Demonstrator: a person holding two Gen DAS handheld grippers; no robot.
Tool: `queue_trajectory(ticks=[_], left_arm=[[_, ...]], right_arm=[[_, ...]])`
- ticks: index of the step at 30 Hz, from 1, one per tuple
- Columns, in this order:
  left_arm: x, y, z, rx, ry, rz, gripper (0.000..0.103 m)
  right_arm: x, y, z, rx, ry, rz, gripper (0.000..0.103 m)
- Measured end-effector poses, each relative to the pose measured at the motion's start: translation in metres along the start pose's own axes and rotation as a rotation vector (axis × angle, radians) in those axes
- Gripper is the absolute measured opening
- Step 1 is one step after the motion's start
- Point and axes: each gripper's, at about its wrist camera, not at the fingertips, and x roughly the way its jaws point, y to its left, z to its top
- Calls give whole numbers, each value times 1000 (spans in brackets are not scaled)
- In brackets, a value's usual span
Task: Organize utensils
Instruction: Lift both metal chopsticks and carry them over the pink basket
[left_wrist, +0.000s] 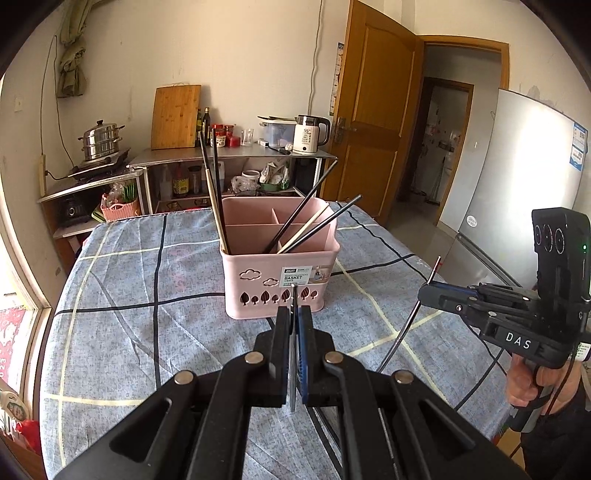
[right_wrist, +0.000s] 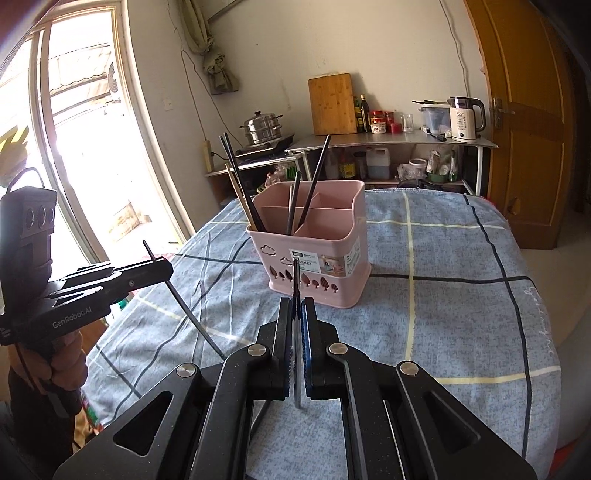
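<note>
A pink divided basket (left_wrist: 280, 273) (right_wrist: 314, 273) stands mid-table with several black and pale chopsticks (left_wrist: 218, 199) (right_wrist: 243, 192) leaning in its compartments. My left gripper (left_wrist: 294, 310) (right_wrist: 166, 266) is shut on a thin metal chopstick (left_wrist: 293, 291) (right_wrist: 192, 317), held above the cloth just short of the basket's front. To the right of the basket, my right gripper (right_wrist: 296, 301) (left_wrist: 424, 293) is shut on another thin metal chopstick (right_wrist: 295, 273) (left_wrist: 402, 328), also raised off the table. A hand holds each gripper's handle.
The table wears a blue checked cloth (left_wrist: 147, 280) (right_wrist: 443, 258). Behind it are a metal shelf with a kettle (left_wrist: 310, 134), a cutting board (left_wrist: 175, 116) and a steamer pot (left_wrist: 101, 142). A fridge (left_wrist: 517, 177) and a wooden door (left_wrist: 373, 110) are at the right, a window (right_wrist: 74, 129) at the left.
</note>
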Motion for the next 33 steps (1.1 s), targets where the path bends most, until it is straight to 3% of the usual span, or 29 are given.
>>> queue_trajectory(ticks=[21, 33], left_arm=[[-8, 1, 12, 10, -8, 3, 5], [-8, 15, 66, 15, -42, 25, 5]], right_arm=[[-9, 8, 11, -47, -33, 7, 5], [-1, 20, 57, -81, -101, 34, 5]])
